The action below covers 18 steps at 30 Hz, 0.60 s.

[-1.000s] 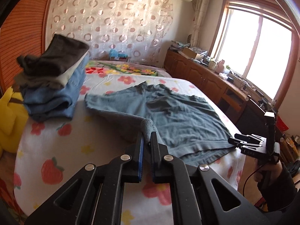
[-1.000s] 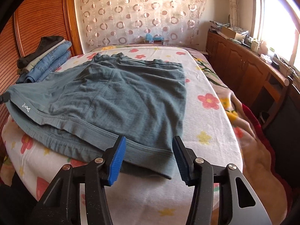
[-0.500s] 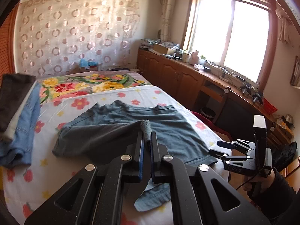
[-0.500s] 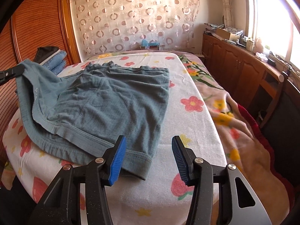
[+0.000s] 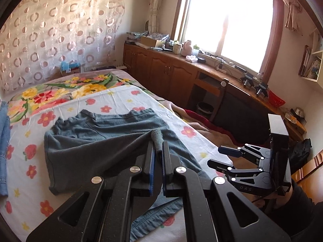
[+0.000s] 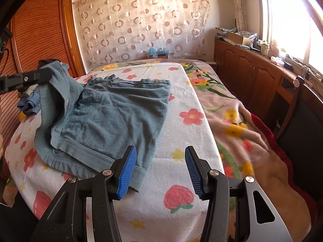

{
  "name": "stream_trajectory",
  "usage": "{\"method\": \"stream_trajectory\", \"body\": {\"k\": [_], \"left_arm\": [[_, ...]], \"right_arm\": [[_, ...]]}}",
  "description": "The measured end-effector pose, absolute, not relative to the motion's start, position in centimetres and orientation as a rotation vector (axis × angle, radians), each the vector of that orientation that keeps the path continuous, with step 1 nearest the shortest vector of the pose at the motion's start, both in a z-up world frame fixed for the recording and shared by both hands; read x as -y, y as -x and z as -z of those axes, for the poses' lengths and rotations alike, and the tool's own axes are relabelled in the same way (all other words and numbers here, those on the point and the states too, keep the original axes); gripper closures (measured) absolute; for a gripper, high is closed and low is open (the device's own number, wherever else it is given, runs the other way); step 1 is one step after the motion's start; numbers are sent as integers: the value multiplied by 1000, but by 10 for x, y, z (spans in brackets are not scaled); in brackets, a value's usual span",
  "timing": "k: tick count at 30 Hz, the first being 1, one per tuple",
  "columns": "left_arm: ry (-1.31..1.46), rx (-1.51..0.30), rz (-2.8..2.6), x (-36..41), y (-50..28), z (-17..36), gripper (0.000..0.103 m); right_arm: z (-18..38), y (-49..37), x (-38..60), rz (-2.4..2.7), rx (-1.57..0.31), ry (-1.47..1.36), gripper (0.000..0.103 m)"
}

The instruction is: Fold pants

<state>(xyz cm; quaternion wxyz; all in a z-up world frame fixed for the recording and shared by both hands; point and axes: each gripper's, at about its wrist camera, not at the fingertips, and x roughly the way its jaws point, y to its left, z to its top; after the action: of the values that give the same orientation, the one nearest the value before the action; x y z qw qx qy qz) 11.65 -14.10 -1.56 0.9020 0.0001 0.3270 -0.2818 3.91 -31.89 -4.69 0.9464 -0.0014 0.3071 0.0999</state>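
Note:
Grey-blue shorts (image 6: 113,117) lie on the flowered bed sheet (image 6: 181,157). My left gripper (image 5: 158,149) is shut on one corner of the shorts (image 5: 101,147) and holds it lifted over the rest of the garment. It also shows in the right wrist view (image 6: 30,78) at far left, with the cloth hanging from it. My right gripper (image 6: 159,169) is open and empty, low over the sheet by the shorts' near right hem corner. It also shows in the left wrist view (image 5: 220,157) at the bed's right edge.
A stack of folded clothes (image 6: 30,100) sits at the bed's left, by the wooden wardrobe (image 6: 40,40). A floral blanket (image 6: 242,125) covers the right side of the bed. Wooden cabinets (image 5: 171,74) with clutter run under the window.
My left gripper has carried the held corner up and across to the right, folding the left part of the shorts over. My right gripper has stayed open near the hem.

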Motion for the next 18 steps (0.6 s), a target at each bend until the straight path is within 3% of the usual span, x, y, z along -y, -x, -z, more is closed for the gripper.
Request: {"method": "stream_trajectory", "body": {"k": [4, 7, 9, 11, 13, 18], "left_arm": [[-17, -700, 569, 145, -117, 25, 96], [-30, -717, 541, 147, -116, 29, 88], [-34, -714, 528, 143, -113, 29, 76], [-30, -697, 516, 136, -109, 28, 56], [-21, -679, 509, 127, -104, 26, 55], [-10, -696, 478, 104, -101, 35, 23]], "right_arm": [[47, -40, 318, -210, -625, 13, 51], [48, -40, 319, -207, -624, 10, 51], [48, -41, 318, -207, -623, 6, 51], [48, -42, 317, -208, -622, 8, 51], [48, -44, 314, -206, -620, 12, 51], [46, -46, 307, -215, -619, 20, 51]]}}
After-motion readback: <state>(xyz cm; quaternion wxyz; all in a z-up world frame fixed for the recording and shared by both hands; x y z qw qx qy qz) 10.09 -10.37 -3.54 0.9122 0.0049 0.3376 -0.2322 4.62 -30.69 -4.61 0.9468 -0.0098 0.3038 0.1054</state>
